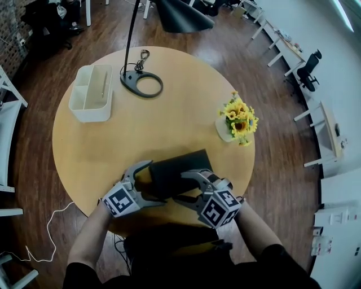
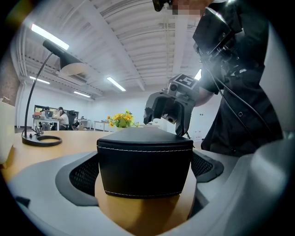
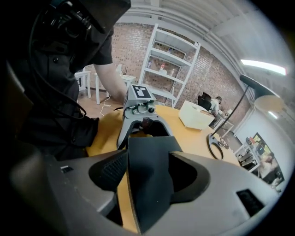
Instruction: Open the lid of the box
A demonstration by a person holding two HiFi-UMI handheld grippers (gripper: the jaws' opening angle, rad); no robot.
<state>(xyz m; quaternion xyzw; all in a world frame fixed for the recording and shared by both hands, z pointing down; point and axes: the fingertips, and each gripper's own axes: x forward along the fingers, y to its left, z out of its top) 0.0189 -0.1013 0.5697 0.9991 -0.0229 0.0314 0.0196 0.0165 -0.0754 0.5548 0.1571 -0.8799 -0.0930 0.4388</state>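
Observation:
A black box (image 1: 177,165) with white stitching lies near the front edge of the round wooden table (image 1: 135,135), its lid down. My left gripper (image 1: 155,182) straddles the box's left end. In the left gripper view the box (image 2: 145,161) fills the gap and both mesh pads (image 2: 83,173) lie against its sides. My right gripper (image 1: 179,186) reaches in from the right over the box's front right part. In the right gripper view a black edge of the box (image 3: 150,156) stands between the wide jaws, with a dark gap on its right side.
A white divided tray (image 1: 90,93) sits at the table's back left, beside a black lamp base (image 1: 142,83) with its cable. The lamp shade (image 1: 180,14) hangs over the back. Sunflowers in a vase (image 1: 238,119) stand at the right edge.

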